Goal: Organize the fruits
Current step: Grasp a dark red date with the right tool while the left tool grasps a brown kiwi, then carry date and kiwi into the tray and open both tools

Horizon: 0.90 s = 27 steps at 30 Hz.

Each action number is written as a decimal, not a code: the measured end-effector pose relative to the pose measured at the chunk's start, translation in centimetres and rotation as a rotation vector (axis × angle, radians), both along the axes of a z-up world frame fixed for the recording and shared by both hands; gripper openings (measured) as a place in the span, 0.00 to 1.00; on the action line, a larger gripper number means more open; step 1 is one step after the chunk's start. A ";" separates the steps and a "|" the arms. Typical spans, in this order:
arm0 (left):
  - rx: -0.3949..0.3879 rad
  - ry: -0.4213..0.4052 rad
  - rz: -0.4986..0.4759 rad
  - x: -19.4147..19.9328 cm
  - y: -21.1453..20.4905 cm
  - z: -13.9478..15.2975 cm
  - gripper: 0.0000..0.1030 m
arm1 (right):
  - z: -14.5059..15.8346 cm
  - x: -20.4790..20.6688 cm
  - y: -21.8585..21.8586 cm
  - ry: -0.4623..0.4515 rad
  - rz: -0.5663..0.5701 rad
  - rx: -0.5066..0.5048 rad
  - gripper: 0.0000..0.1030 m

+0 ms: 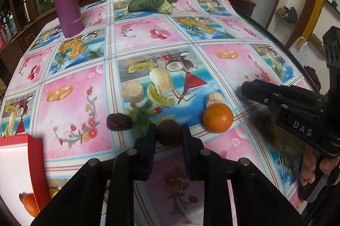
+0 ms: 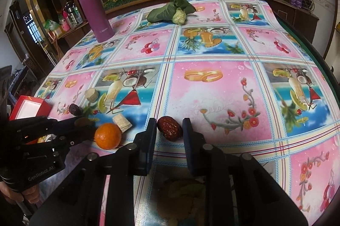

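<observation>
Orange right of kiwi

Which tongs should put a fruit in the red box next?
Left. The left tongs straddle the brown fruit, and the red box sits right beside them. The right tongs, around the red date, are farther away.

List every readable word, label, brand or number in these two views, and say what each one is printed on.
"DAS" – white letters on the body of the right tongs, seen from the left wrist view.
"GenRobot.AI" – faint grey print on the body of the left tongs, seen from the right wrist view.
Small pale logo near the base of the purple flask – too blurred to read.
Nothing else carries readable text.
</observation>
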<state>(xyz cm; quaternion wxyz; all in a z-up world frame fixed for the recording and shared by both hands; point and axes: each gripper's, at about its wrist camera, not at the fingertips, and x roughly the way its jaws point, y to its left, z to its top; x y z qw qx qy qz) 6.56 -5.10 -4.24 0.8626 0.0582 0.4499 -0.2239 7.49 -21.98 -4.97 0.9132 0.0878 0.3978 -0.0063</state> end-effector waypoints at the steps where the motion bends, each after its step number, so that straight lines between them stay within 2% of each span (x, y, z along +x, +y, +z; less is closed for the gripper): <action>1: -0.009 -0.005 0.005 -0.3 0.3 0.3 0.22 | 0.1 -0.1 0.0 -0.008 -0.005 -0.003 0.26; 7: -0.042 -0.084 0.066 -3.0 3.6 3.6 0.22 | 1.2 -0.9 0.6 -0.067 -0.021 -0.023 0.26; 12: -0.047 -0.159 0.183 -5.4 9.2 6.3 0.21 | 2.4 -1.5 3.3 -0.116 0.025 0.016 0.26; 20: 0.000 -0.187 0.410 -6.5 19.0 7.0 0.21 | 3.1 -0.9 13.4 -0.130 0.213 0.052 0.26; 27: 0.023 -0.171 0.536 -6.4 25.8 6.5 0.21 | 4.8 0.8 21.3 -0.121 0.362 0.046 0.26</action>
